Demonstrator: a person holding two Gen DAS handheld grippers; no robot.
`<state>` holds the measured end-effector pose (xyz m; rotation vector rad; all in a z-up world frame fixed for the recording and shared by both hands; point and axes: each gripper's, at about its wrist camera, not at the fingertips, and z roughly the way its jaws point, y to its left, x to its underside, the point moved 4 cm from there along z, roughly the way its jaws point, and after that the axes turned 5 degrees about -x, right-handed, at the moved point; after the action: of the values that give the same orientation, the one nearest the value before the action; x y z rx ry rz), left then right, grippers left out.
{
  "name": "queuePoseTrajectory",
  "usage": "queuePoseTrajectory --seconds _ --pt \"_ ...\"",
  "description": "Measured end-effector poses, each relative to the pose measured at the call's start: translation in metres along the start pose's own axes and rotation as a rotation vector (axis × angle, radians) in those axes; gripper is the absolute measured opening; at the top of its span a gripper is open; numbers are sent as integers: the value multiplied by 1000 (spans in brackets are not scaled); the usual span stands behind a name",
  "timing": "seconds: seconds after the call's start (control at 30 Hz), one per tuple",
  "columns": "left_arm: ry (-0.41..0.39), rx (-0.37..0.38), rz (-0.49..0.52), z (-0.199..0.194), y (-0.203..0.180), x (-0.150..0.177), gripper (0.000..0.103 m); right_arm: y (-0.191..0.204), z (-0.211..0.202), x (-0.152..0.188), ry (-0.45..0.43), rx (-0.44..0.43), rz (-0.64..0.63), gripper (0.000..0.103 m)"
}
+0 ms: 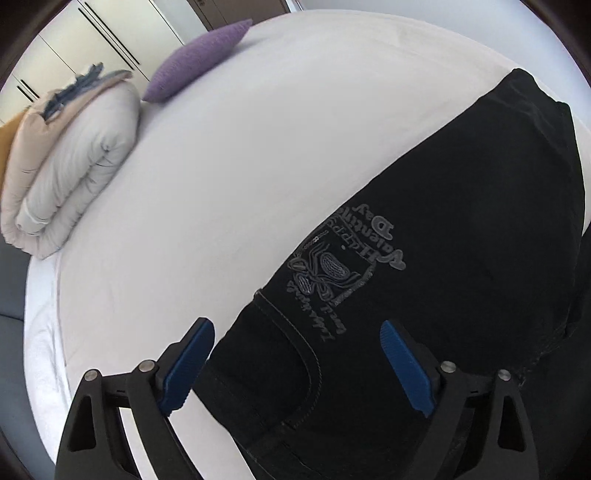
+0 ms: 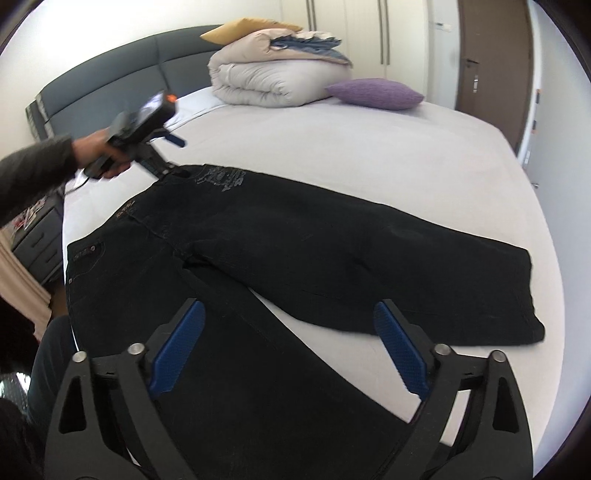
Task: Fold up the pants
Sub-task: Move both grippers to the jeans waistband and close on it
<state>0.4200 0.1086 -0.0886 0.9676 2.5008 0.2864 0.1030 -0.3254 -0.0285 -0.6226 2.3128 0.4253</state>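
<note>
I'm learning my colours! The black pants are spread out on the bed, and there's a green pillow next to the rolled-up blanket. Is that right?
Almost. The pillow is purple, not green, as the right wrist view shows. The rest holds: the black pants lie spread out on the bed, and the pillow sits next to the rolled-up blanket.

Bed (image 2: 369, 155), white sheet, dark grey headboard. Black pants (image 2: 295, 251) lie flat on it, legs spread apart, waistband toward headboard side. Folded duvet (image 2: 258, 81) near headboard, well apart from pants. Purple cushion (image 2: 375, 94) just beside duvet. Yellow pillow (image 2: 243, 27) behind duvet.
</note>
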Motion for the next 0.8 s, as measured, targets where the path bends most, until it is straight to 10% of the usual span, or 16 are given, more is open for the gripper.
queuePoseTrajectory --seconds 0.47,0.53,0.67,0.8 --pt "163 277 -79 84 45 0 69 -22 58 2 118 -150 -40 67" --pt "154 268 -85 83 45 1 63 -12 60 -1 122 -150 -64 65" --pt "104 242 -72 64 39 6 18 1 61 -16 111 -157 -104 61" --pt "22 137 -63 35 26 19 11 11 65 -50 92 -169 -153 60"
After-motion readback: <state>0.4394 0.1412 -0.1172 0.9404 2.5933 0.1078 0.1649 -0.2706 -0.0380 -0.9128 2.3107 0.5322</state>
